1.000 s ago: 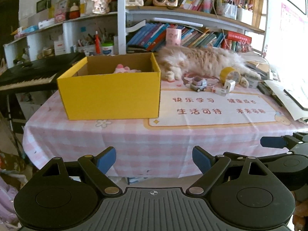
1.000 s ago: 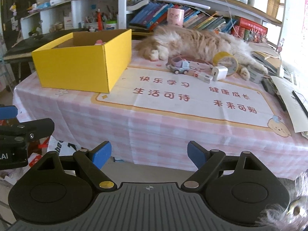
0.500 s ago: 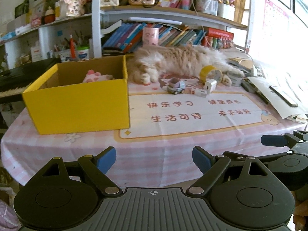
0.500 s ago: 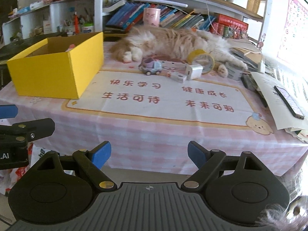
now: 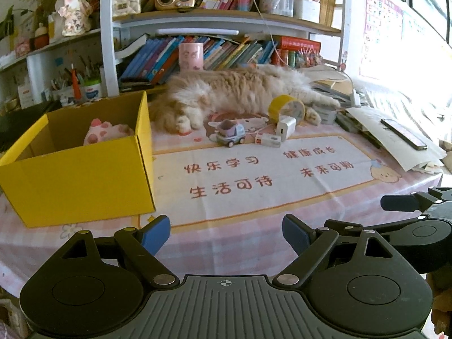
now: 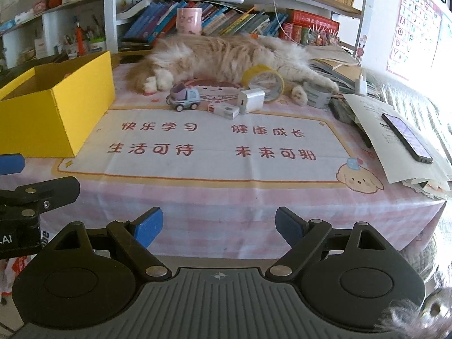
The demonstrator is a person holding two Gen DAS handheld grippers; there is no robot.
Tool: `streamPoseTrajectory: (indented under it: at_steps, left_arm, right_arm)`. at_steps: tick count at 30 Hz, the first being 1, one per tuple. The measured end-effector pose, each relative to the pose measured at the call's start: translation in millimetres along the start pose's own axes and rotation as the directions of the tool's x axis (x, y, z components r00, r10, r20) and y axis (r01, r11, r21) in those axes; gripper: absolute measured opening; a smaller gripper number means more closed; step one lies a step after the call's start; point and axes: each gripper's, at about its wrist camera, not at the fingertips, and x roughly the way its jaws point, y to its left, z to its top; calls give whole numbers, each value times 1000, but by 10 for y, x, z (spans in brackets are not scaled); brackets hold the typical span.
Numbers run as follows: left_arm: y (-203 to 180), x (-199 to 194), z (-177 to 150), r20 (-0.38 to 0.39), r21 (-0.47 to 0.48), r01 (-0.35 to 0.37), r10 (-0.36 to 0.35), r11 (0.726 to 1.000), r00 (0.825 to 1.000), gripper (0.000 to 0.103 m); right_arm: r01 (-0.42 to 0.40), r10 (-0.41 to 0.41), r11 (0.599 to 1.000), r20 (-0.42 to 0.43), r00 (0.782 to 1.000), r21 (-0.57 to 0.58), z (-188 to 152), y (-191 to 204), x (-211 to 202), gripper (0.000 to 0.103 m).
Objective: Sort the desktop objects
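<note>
Two handheld grippers hover at the near edge of a table w/ a pink checked cloth [image 5: 240, 243]. Left gripper [image 5: 226, 233]: blue-padded fingers wide apart, nothing btwn them. Right gripper [image 6: 219, 226]: same, fingers spread, empty. Both point down toward the tabletop, well short of any item, so prob. an approach w/ jaws pre-opened for a pick.

On the left stands an open yellow box [image 5: 82, 178], likely the sorting bin; a pink plush toy [image 5: 106, 131] already lies inside it.

Loose items cluster mid-table, far side of a printed mat [image 6: 214, 144] w/ red Chinese characters: a small toy car [image 6: 185, 99], a white charger block [image 6: 251, 101] just beside a small white-and-red box [image 6: 224, 110], and a yellow tape roll [image 6: 264, 80] standing on edge behind them. A fluffy orange-and-white cat [image 6: 214, 56] lies stretched right behind the cluster, paws near the car, so reaches there risk brushing it.

To the right, a phone [image 6: 406, 137] lies on a stack of papers. Bookshelves fill the background.
</note>
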Motion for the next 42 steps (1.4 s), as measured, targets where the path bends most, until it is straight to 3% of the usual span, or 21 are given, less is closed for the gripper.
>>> streamPoseTrajectory:
  at_steps: [25,42]
  left_arm:
    - [-328,892,556,-38,-30,-31,30,999,999,89]
    - [-372,1550,963,-92,-113,-143,133,983,987,89]
  right_arm:
    - [-34,32,999,-40,999,-33,654,-535,850,86]
    - [-121,117,991,-55,992,-62,1165,-936,1552,85]
